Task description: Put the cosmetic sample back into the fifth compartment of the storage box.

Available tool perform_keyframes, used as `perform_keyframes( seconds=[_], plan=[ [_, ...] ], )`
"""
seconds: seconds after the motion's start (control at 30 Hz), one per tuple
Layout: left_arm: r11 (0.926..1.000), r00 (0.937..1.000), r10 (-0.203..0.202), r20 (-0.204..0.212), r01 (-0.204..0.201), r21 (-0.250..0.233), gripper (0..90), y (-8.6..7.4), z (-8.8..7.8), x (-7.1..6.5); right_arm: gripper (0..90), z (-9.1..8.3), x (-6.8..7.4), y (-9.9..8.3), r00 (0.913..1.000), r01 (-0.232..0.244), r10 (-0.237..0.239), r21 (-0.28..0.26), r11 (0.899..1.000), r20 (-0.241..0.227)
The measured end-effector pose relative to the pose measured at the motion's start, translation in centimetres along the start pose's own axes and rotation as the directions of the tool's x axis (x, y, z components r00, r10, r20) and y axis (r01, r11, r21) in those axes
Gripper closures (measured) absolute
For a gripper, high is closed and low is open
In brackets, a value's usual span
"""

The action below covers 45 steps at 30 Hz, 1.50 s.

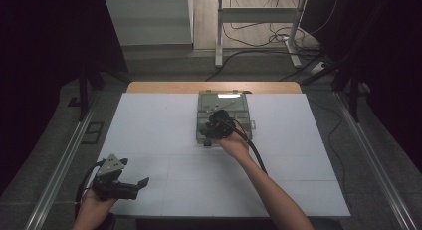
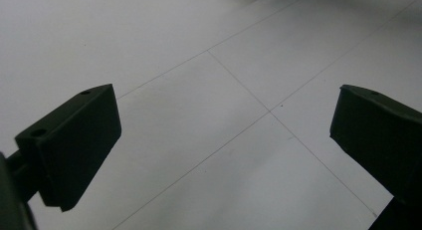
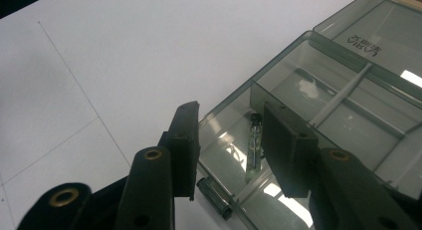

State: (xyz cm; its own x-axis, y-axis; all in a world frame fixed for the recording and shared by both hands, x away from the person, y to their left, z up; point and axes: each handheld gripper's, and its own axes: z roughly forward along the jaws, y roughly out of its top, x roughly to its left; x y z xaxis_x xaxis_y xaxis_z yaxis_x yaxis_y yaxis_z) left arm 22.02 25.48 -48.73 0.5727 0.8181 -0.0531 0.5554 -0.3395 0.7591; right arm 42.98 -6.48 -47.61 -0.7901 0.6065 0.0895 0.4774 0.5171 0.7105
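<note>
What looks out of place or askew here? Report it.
Nothing stands out. The clear compartment box sits flat and open on the table, a small vial lies inside one compartment, between the right gripper's parted jaws. No spill or damage shows.

The white table (image 1: 164, 130) lies bare and open left, right and in front of the compartment box (image 1: 239, 108), giving wide room to pass. The box's walls and inner dividers (image 3: 343, 98) hem in the right gripper (image 3: 226, 140), whose parted jaws straddle the corner wall beside a small vial (image 3: 254, 148).
</note>
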Motion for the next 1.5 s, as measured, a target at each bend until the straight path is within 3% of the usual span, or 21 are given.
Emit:
perform_keyframes(
  seconds=[0.6,1.2,1.5],
  plan=[
    [1.0000,1.0000,0.004,0.000,-0.004,0.001,0.4,0.0,0.0,0.0,49.1,-1.4,0.3,-1.0,0.9993,0.037,-0.037,0.024,0.999,0.001],
    [1.0000,0.9999,0.008,0.007,-0.008,-0.004,0.4,0.0,-0.1,0.0,29.6,-2.4,0.7,-1.8,0.9992,0.012,-0.009,0.075,0.997,-0.039],
    [1.0000,0.9999,0.008,0.010,-0.008,-0.004,0.4,0.0,0.0,0.0,25.7,-2.7,0.9,-2.3,0.9988,0.016,-0.012,0.101,0.995,-0.047]
  ],
)
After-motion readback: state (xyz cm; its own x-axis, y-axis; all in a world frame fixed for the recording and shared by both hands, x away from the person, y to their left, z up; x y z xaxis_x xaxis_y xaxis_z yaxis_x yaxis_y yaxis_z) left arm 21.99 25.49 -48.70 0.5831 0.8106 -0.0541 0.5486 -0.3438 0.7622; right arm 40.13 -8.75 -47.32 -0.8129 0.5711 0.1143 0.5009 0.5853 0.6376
